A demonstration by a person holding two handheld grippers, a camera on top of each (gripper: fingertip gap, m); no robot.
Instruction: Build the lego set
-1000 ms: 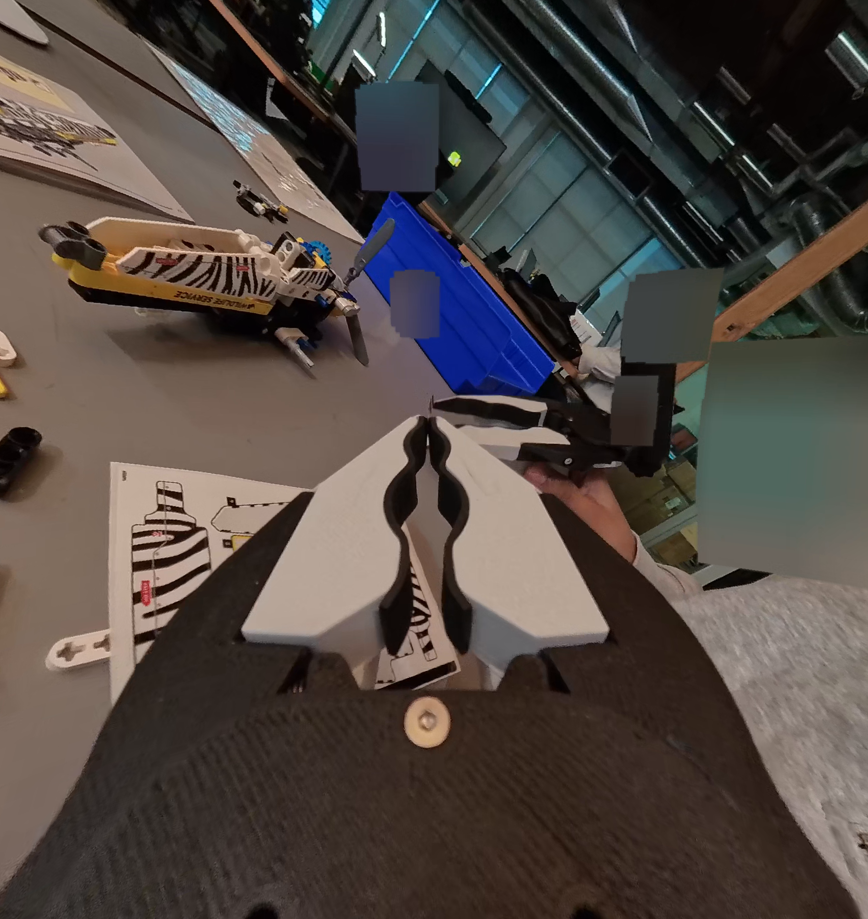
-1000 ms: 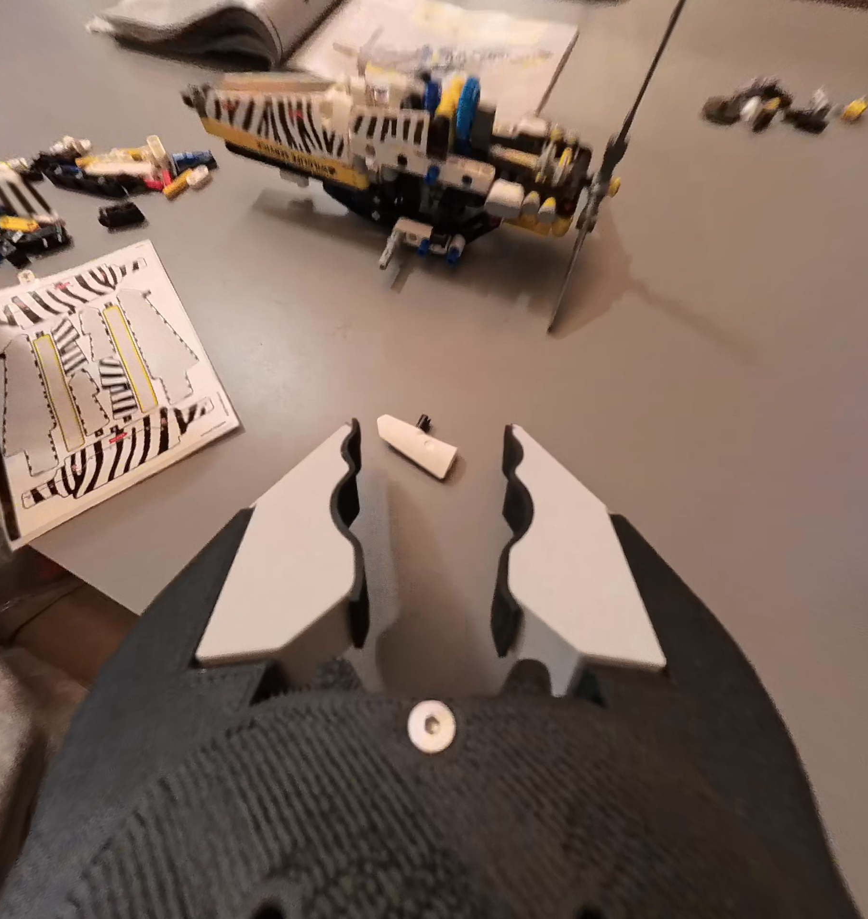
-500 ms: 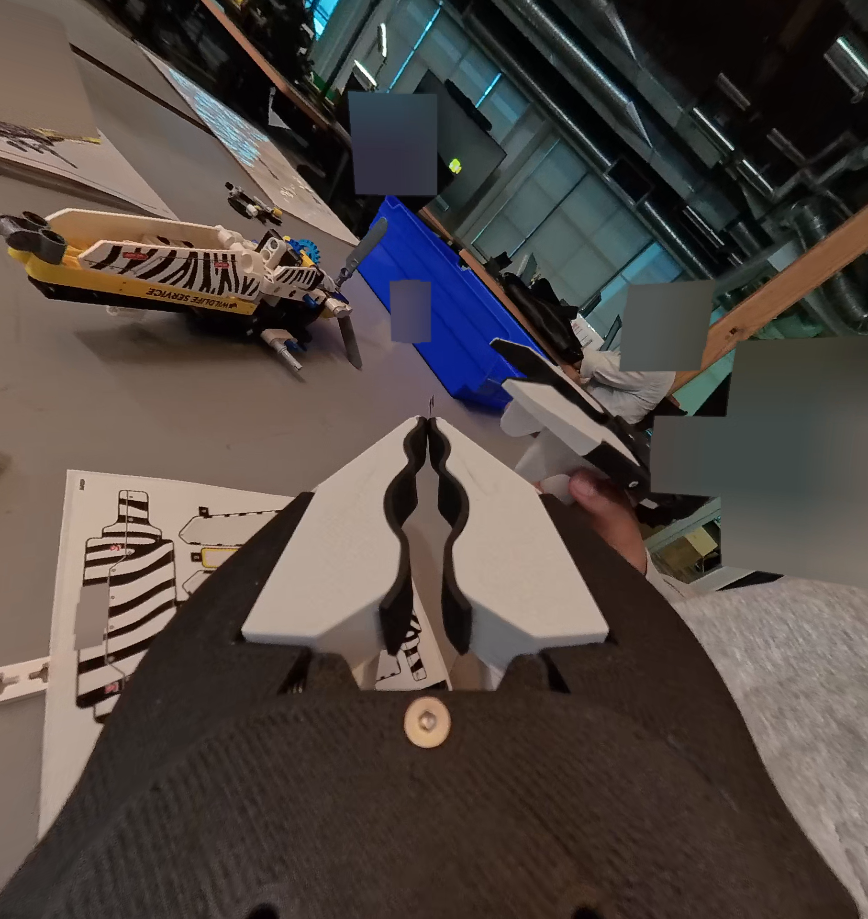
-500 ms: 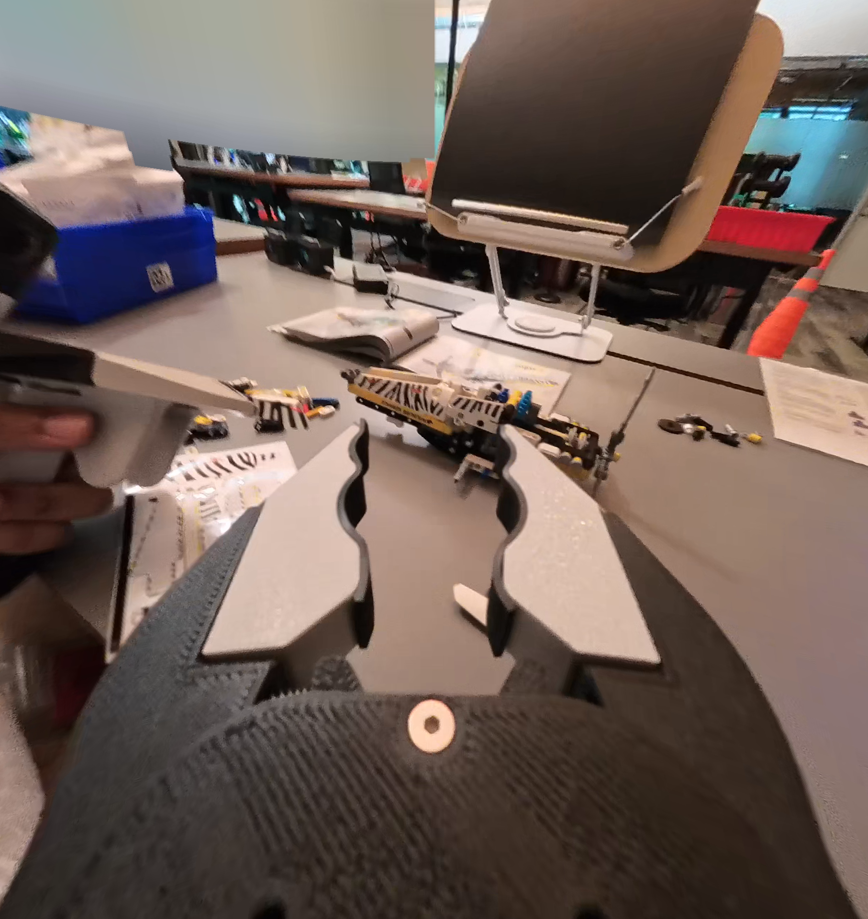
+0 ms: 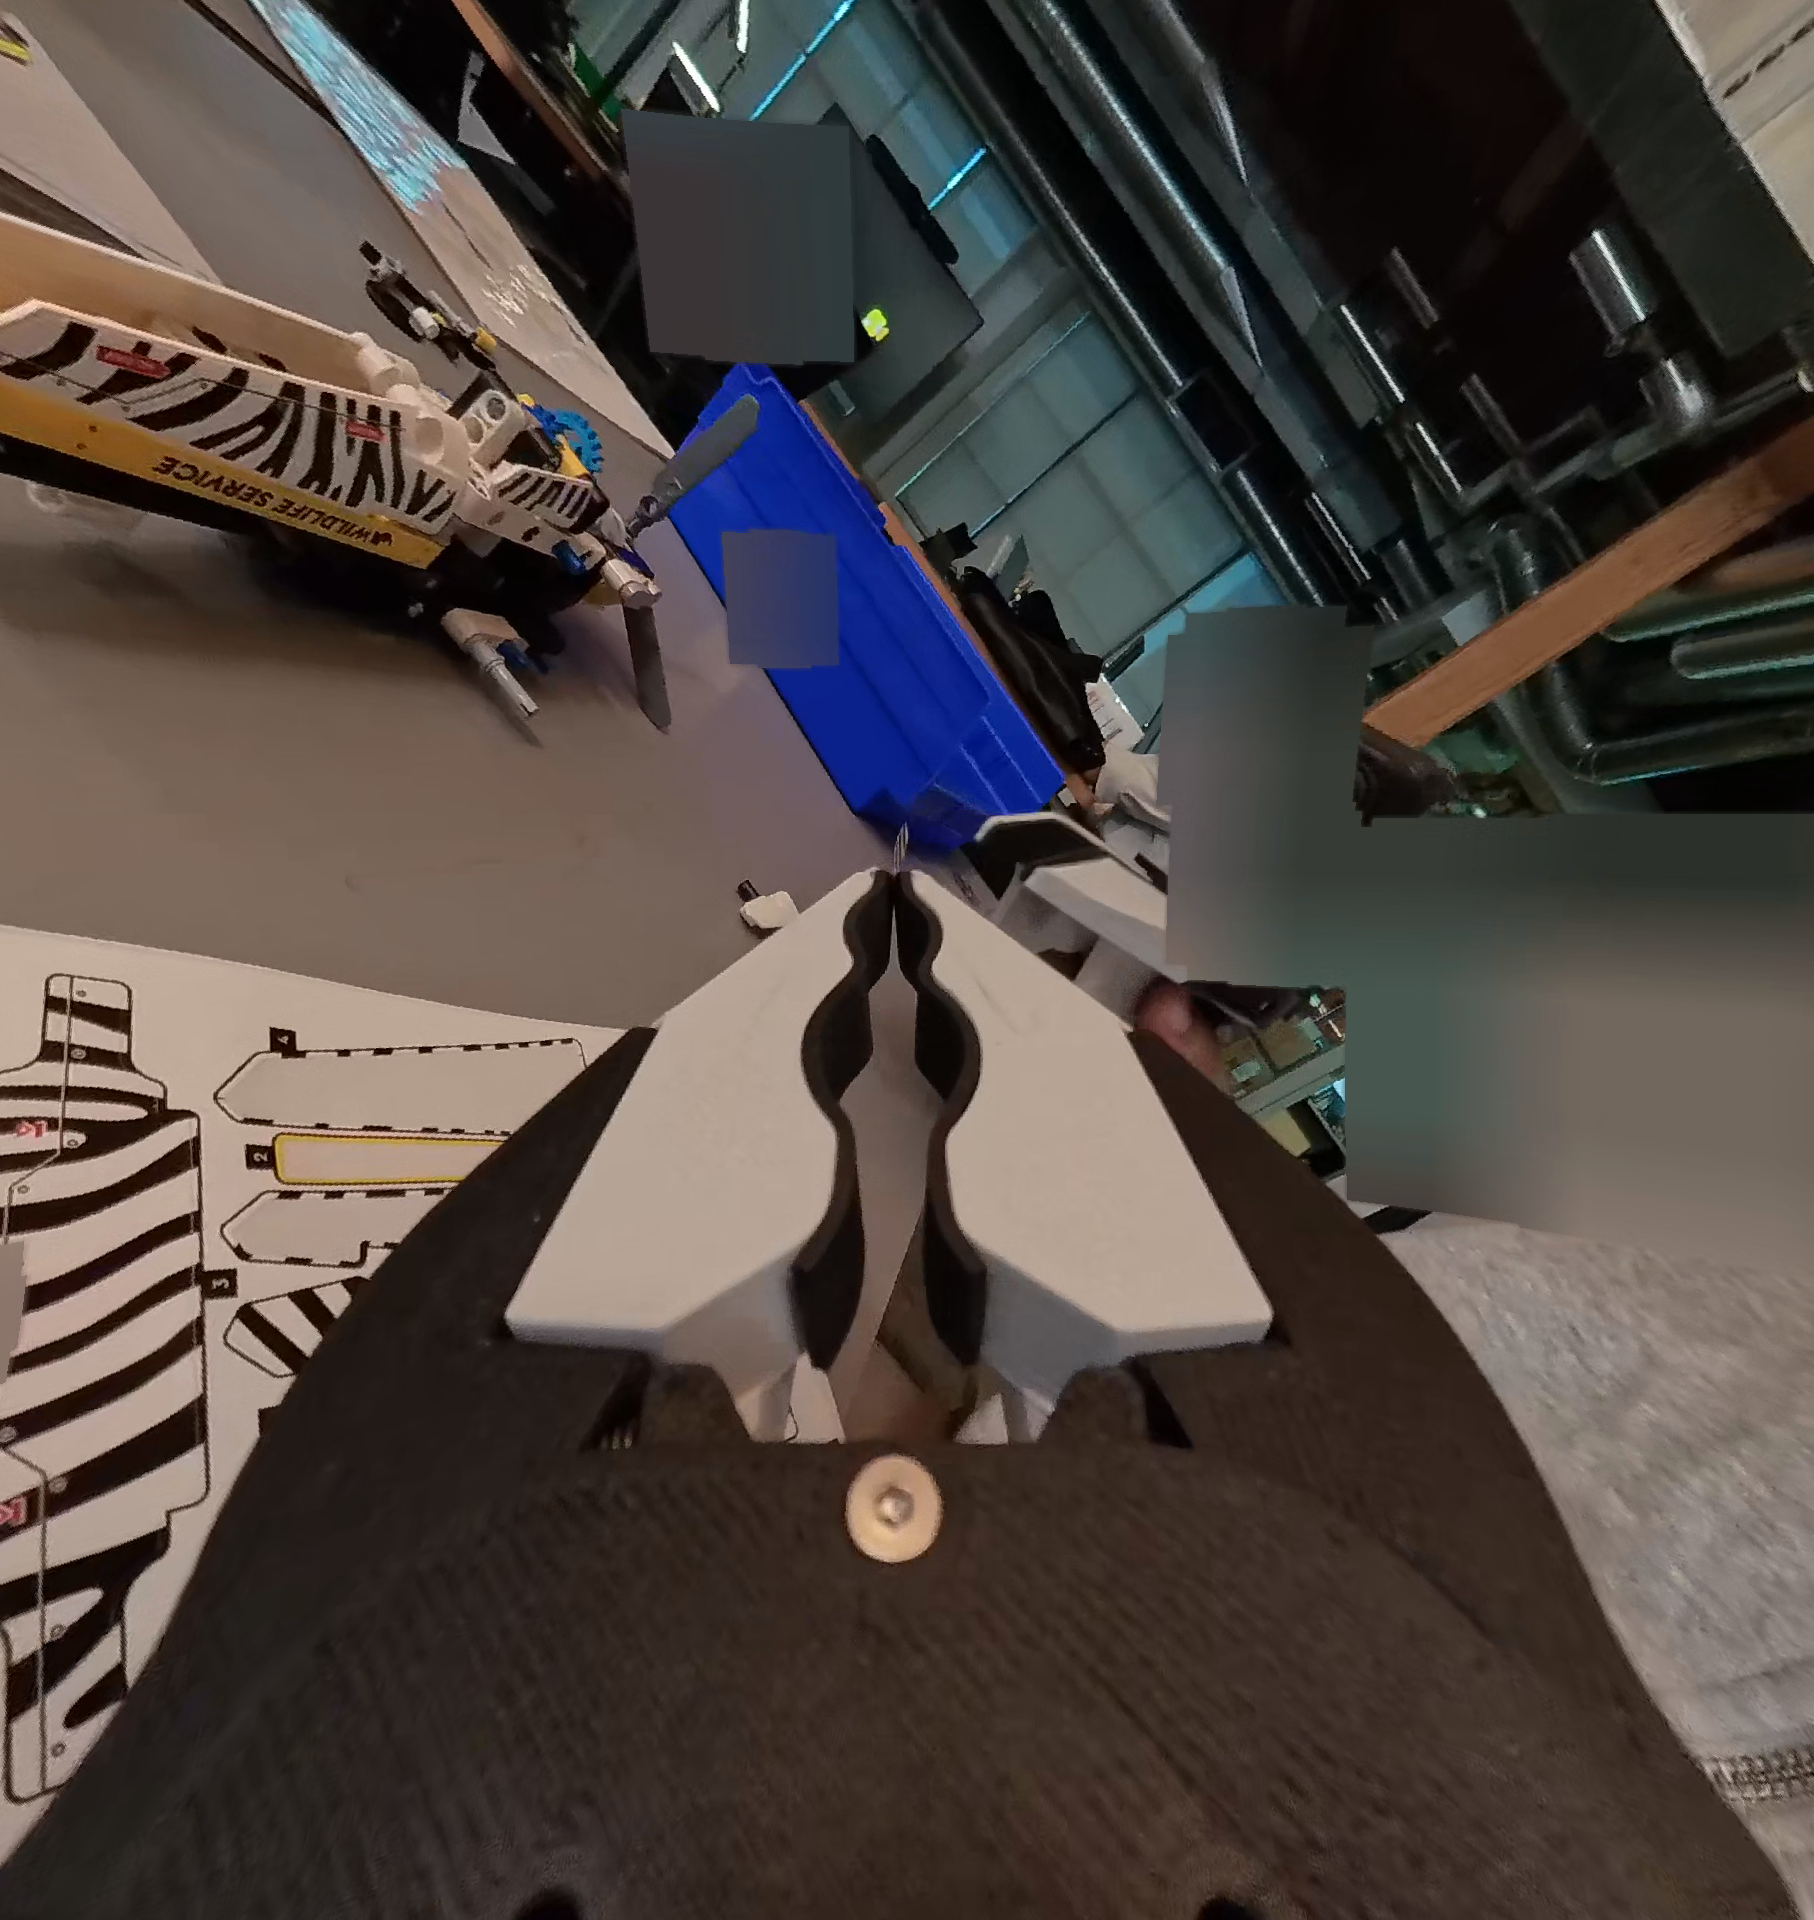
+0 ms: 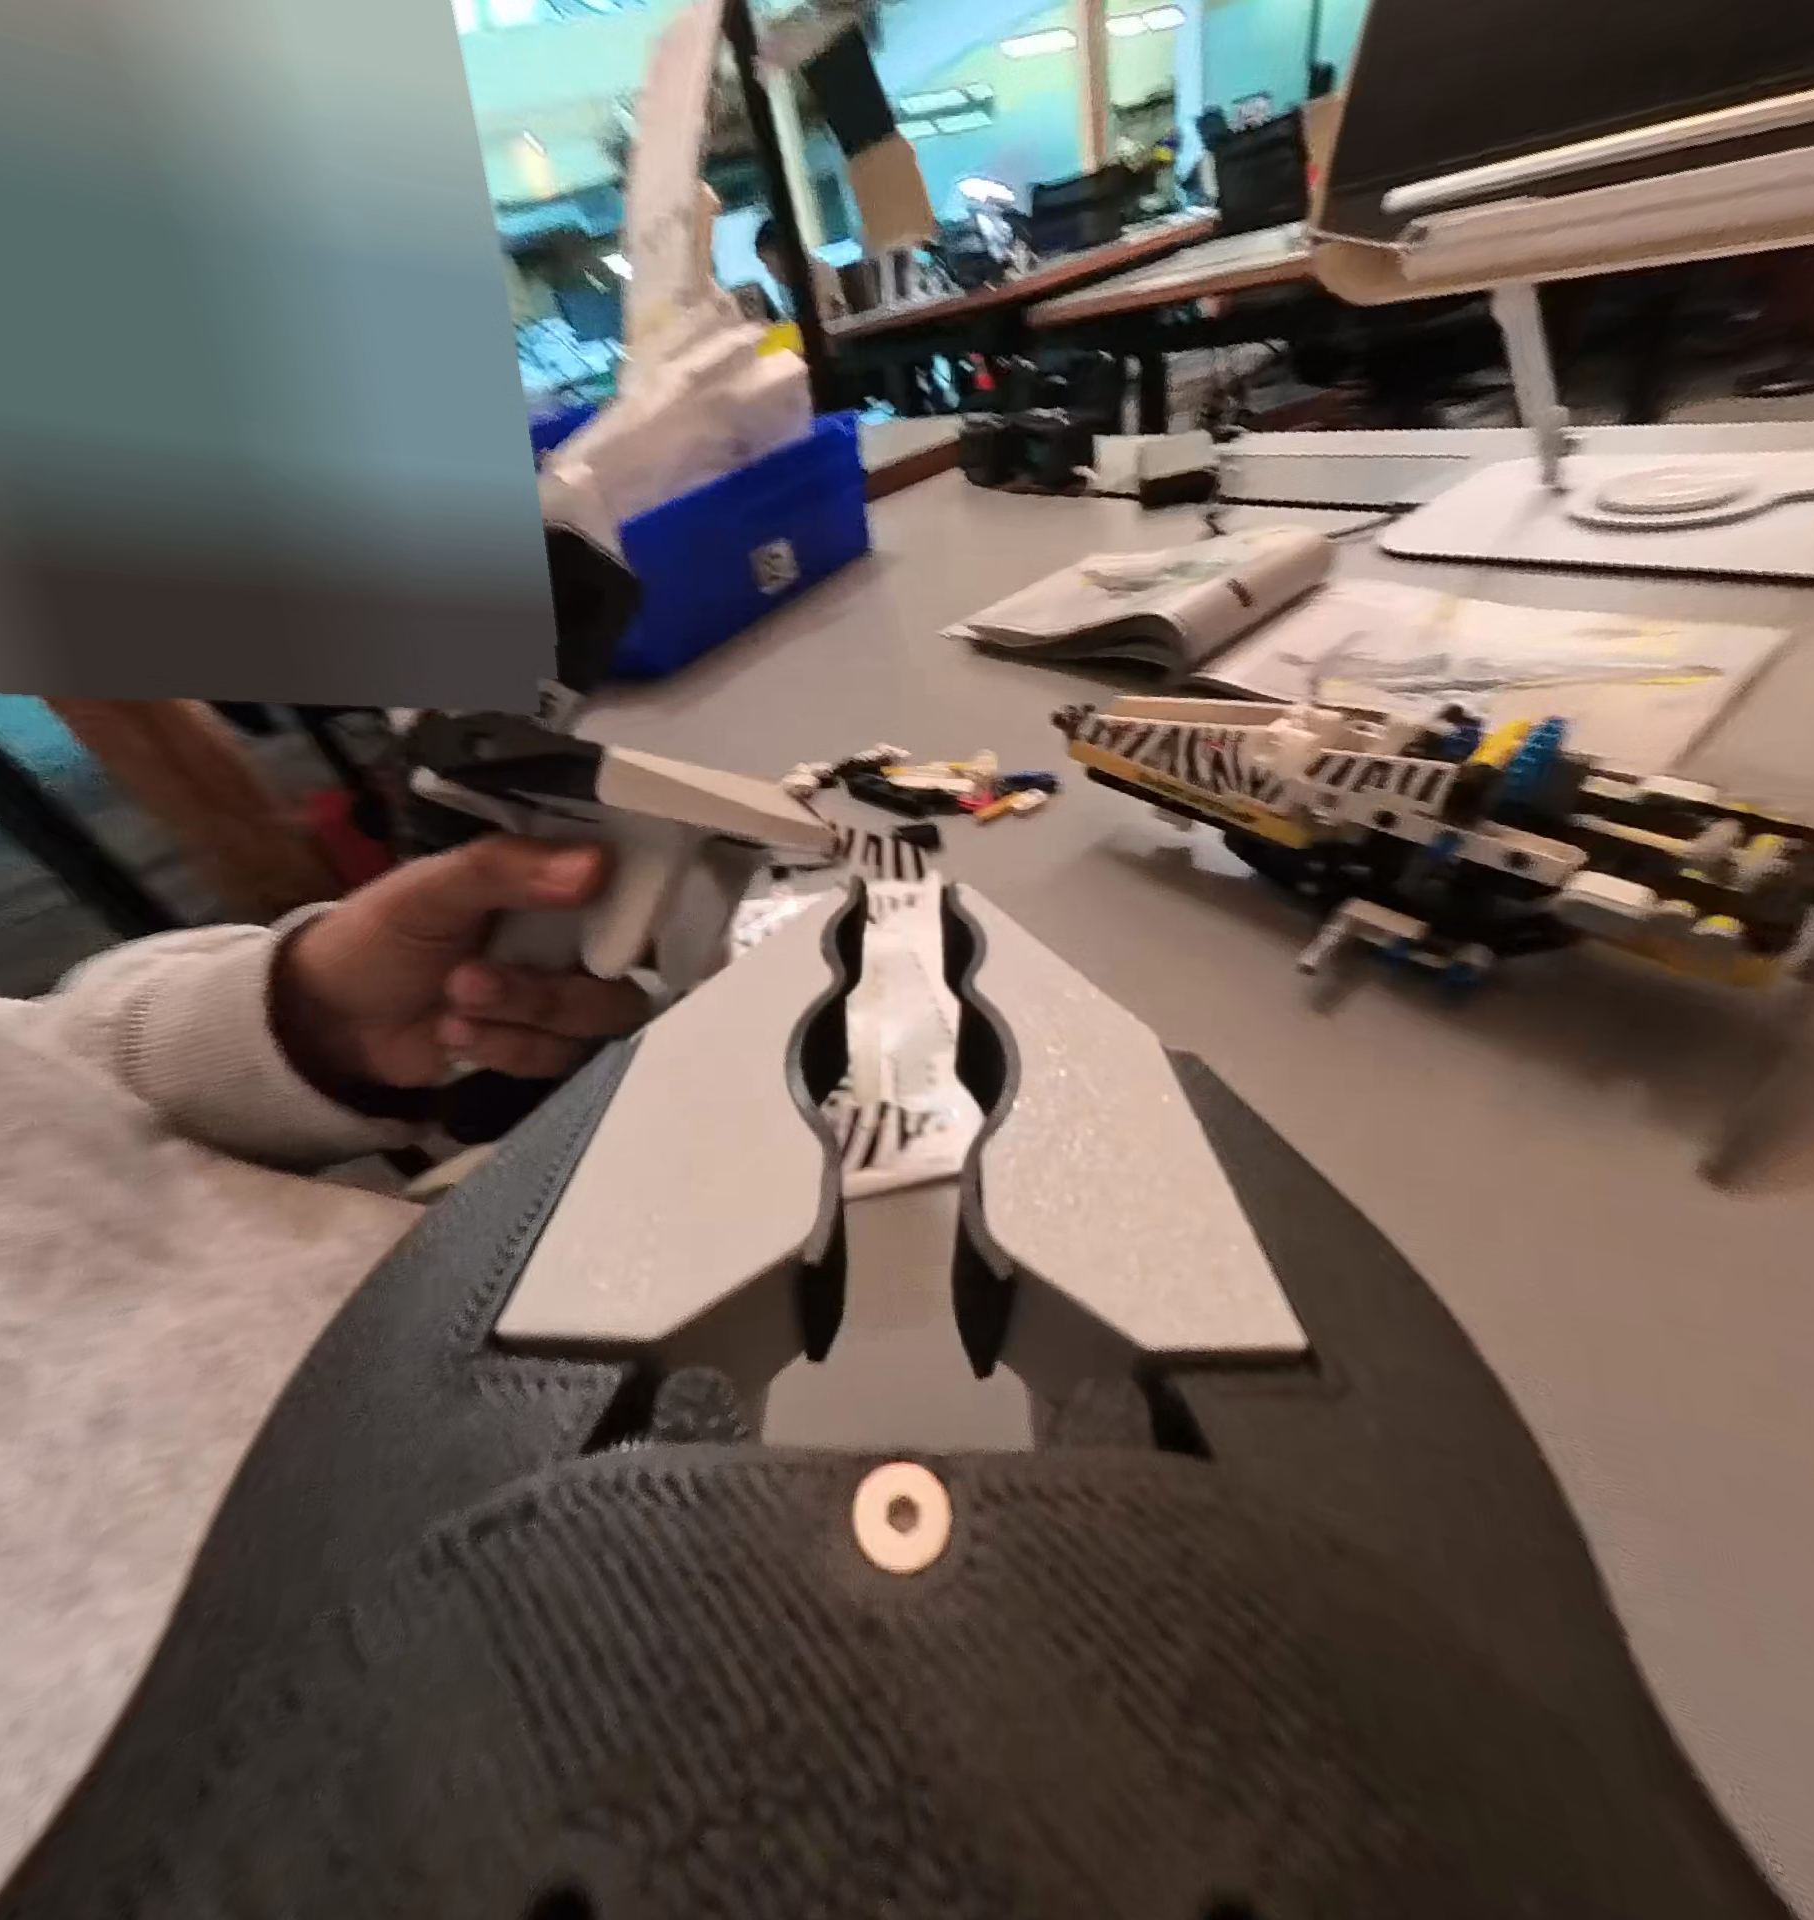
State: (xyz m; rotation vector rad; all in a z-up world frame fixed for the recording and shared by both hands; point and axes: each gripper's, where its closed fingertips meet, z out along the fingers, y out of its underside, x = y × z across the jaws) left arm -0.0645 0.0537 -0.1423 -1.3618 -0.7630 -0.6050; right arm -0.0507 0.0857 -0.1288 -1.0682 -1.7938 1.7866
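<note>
The zebra-striped lego helicopter (image 5: 311, 457) lies on the grey table; it also shows in the right wrist view (image 6: 1454, 831). My left gripper (image 5: 895, 883) is shut, with a thin striped sliver, seemingly a sticker, pinched edge-on at its tips. In the right wrist view the left gripper (image 6: 825, 831) is held by a hand above the sticker sheet (image 6: 903, 1039). My right gripper (image 6: 903, 899) is open with a narrow gap and holds nothing, pointing at the left gripper's tip. A small white piece with a black pin (image 5: 768, 906) lies on the table just past the left fingertips.
The sticker sheet (image 5: 103, 1195) lies at the near left. A blue bin (image 6: 737, 551) stands at the table's far edge. Loose small pieces (image 6: 924, 784) lie behind the sheet. An open instruction booklet (image 6: 1173, 613) and a tablet stand (image 6: 1630, 499) are behind the model. The left gripper's tips are roughly 5 cm from the right gripper's.
My right gripper has lifted off the table, swung left toward the left gripper and narrowed its jaws. The white piece stays on the table. The left gripper stays shut.
</note>
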